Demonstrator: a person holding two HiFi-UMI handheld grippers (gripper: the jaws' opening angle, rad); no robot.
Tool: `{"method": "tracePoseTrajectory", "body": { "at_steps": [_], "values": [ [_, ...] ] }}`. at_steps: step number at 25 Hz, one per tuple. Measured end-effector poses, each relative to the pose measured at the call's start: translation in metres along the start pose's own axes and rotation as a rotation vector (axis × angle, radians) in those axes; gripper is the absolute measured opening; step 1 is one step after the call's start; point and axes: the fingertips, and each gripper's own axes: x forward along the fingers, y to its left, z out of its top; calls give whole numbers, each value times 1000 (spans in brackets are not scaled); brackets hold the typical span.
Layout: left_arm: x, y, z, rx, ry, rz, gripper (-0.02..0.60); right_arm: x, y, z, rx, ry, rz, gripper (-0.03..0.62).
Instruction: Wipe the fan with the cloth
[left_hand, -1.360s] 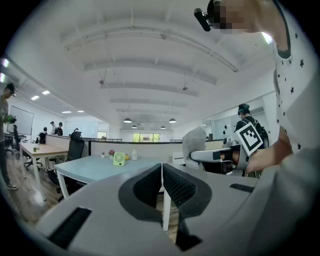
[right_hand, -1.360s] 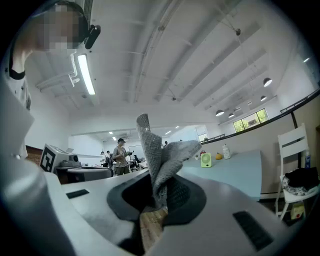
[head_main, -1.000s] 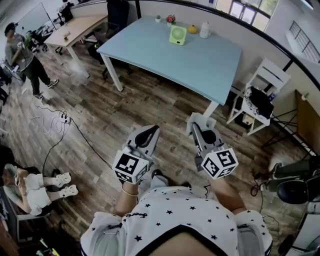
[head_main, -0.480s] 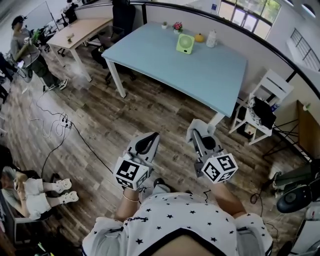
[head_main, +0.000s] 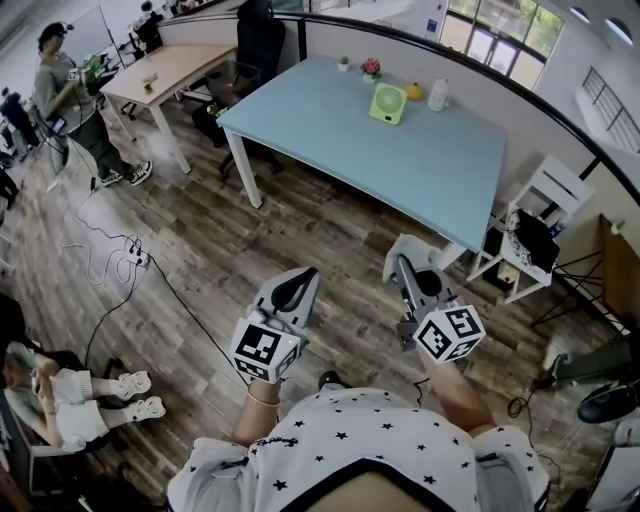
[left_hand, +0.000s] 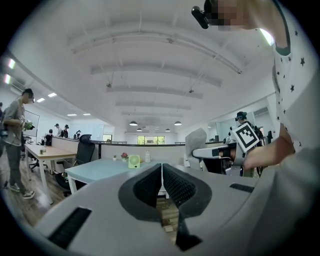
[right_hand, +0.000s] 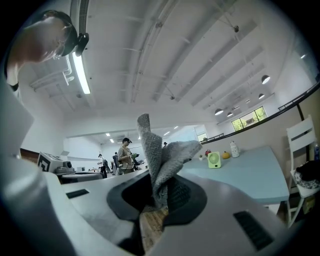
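Person stands on wood floor (head_main: 250, 240), well short of pale-blue desk (head_main: 420, 170). Green fan (head_main: 388, 103) upright near desk's far edge; small flower pot (head_main: 371, 68), yellow obj (head_main: 413, 92) and white bottle (head_main: 437, 94) close by it. Right gripper (right_hand: 159, 192) pinching grey cloth (right_hand: 159, 150), which sticks up above jaws. Left gripper (left_hand: 162, 170): jaws pressed together, nothing btw them. Both grippers held low in front of body, well apart from fan.
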Motion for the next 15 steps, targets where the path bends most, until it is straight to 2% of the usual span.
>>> {"method": "tracePoseTrajectory", "body": {
  "at_steps": [9,15],
  "values": [
    [0,17,-2,-16,-19,-30,31,11,9,-3,-19,17,-24,51],
    [2,26,-10,-37,2,-9,31,28,2,-6,-16,38,-18,52]
  ]
}}
